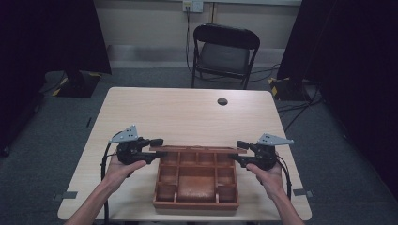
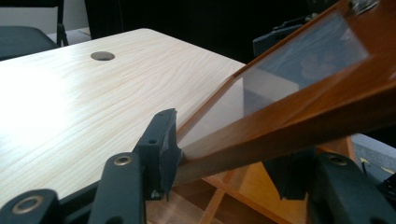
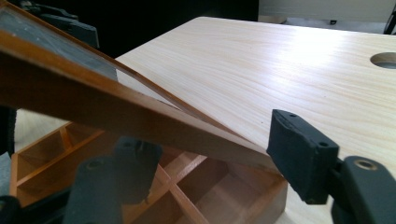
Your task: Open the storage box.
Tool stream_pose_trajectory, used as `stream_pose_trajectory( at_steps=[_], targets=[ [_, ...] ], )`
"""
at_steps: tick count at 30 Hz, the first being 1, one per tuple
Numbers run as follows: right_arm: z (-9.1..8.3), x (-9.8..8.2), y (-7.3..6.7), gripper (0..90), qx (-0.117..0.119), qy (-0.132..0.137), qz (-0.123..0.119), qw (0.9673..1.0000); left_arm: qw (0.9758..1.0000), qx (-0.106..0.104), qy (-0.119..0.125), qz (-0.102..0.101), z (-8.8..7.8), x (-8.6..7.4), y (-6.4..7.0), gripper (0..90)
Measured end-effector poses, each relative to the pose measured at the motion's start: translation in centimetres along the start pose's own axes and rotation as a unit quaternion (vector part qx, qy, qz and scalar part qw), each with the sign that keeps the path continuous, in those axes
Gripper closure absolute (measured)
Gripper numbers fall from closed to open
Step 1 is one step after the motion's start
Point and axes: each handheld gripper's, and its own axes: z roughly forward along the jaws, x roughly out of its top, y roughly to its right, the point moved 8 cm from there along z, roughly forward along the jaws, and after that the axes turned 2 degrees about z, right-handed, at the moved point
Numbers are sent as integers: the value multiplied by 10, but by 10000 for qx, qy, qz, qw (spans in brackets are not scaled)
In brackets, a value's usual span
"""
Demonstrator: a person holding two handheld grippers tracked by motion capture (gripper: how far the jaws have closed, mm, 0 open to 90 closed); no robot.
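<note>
Clamping my left gripper (image 1: 157,148) and right gripper (image 1: 240,152) on opposite ends of the glass-paned wooden lid (image 1: 197,149), I hold it tilted above the compartmented wooden box (image 1: 195,202) on the pale woodgrain table (image 1: 187,112).

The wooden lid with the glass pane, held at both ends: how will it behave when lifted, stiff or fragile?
The brown wooden-framed lid with a glass pane probably stays stiff: its frame runs straight between the left tongs and right tongs. The pane looks fragile, so knocks seem risky. The smooth frame may slip, since each pair grips only a thin edge.
</note>
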Motion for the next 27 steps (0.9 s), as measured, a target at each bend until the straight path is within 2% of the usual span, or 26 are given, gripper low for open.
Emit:
stream_pose_trajectory(
  at_steps=[6,13,15,19,20,27],
  targets=[
    [8,7,1,407,125,68,60,9999,10000,96,8,-8,2,2,-9,529],
    [13,12,4,424,170,104,96,9998,9998,188,41,-37,6,2,-18,555],
    [15,13,6,429,145,122,120,9997,9997,226,42,6,7,1,-22,563],
    [19,15,8,427,160,160,138,9996,9995,301,-104,-55,12,-4,-28,565],
    [21,16,9,426,141,175,143,9996,9994,307,-100,-115,15,-6,-31,564],
    [26,20,13,436,80,217,216,9995,9991,367,-74,-204,18,-6,-39,590]
  ],
)
